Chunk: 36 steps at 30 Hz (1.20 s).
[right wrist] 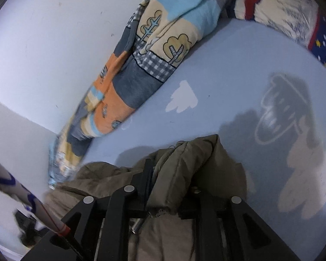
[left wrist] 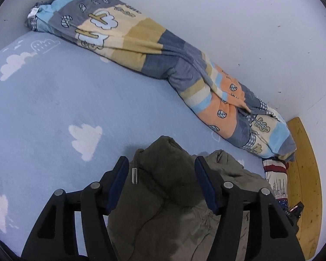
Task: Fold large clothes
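An olive-green padded jacket (left wrist: 163, 187) lies bunched on the light blue cloud-print bed sheet (left wrist: 54, 100). My left gripper (left wrist: 162, 163) has its jaws wide apart, with a thick fold of the jacket and a drawstring tip bulging between the blue pads (left wrist: 119, 178). In the right wrist view the same jacket (right wrist: 184, 169) is pinched in my right gripper (right wrist: 169, 174), whose fingers are close together on a fold of the fabric. The right fingertips are partly buried in the cloth.
A rolled patchwork blanket (left wrist: 154, 52) lies along the white wall (left wrist: 239, 21); it also shows in the right wrist view (right wrist: 141, 69). A printed pillow (right wrist: 282, 13) sits at the bed's end. A wooden bed frame (left wrist: 302, 174) borders the right side.
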Motion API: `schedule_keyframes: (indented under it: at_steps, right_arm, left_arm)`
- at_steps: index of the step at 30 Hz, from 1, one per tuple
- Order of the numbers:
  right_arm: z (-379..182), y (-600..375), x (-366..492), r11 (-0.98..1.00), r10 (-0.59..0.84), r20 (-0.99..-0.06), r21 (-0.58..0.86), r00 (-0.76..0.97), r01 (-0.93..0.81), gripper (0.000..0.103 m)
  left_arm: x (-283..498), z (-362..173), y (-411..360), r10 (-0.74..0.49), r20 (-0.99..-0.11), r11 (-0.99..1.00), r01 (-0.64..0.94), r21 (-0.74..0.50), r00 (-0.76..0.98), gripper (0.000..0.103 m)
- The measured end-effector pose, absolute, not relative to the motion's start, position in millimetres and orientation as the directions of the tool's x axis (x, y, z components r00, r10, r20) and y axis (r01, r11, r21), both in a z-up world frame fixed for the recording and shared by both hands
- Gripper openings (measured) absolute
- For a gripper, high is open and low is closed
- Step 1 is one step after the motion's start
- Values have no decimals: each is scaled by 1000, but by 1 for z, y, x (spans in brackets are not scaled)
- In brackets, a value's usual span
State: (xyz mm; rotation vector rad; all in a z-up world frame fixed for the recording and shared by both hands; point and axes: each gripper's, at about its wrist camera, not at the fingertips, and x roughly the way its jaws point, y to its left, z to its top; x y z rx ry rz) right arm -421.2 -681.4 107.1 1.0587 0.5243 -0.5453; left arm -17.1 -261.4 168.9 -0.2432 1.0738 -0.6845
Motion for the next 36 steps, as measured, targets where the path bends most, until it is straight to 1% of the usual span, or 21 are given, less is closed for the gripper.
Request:
schedule_keyframes:
  at_steps: [4, 6, 11, 14, 16, 18, 21, 25, 27, 29, 31, 33, 36]
  right_arm:
    - [124, -678, -430, 375, -155, -608, 693, 778, 616, 24]
    - [133, -675, -434, 368, -150, -588, 713, 795, 597, 27]
    - [155, -672, -443, 372, -158, -561, 728, 812, 576, 29]
    - [164, -673, -453, 342, -165, -523, 765, 836, 546, 30]
    - [167, -675, -463, 316, -190, -493, 788, 849, 529, 35]
    - [178, -676, -478, 306, -250, -467, 793, 848, 527, 52]
    - [191, -671, -487, 349, -265, -463, 771, 845, 532, 53]
    - [200, -633, -474, 515, -228, -514, 657, 827, 550, 53]
    - [193, -607, -456, 599, -202, -572, 570, 795, 562, 52]
    - [181, -581, -435, 674, -197, -629, 471, 752, 570, 52]
    - [165, -559, -413, 723, -192, -677, 392, 710, 569, 52]
    - [148, -547, -396, 746, -171, -712, 358, 681, 562, 52]
    - [122, -547, -376, 761, -219, -775, 245, 593, 601, 52]
  left_arm:
    - [-28, 179, -257, -628, -714, 764, 415, -493, 309, 62]
    - [-38, 183, -261, -632, -713, 756, 442, -483, 304, 62]
    - [-68, 194, -275, -656, -699, 716, 526, -459, 283, 62]
    - [-86, 199, -285, -675, -690, 687, 564, -458, 261, 62]
    - [-98, 201, -292, -686, -687, 666, 589, -458, 241, 62]
    - [-109, 201, -299, -688, -688, 653, 611, -448, 231, 62]
    - [-126, 199, -311, -694, -689, 624, 652, -431, 209, 62]
    - [-160, 187, -334, -678, -709, 581, 732, -355, 195, 62]
    - [-179, 175, -348, -655, -729, 562, 772, -297, 197, 62]
    - [-196, 162, -365, -622, -748, 556, 803, -215, 231, 62]
    - [-203, 150, -379, -602, -760, 555, 812, -181, 243, 62]
    - [-201, 137, -393, -567, -779, 578, 803, -146, 266, 62]
    - [-187, 114, -411, -492, -825, 625, 773, -111, 280, 62]
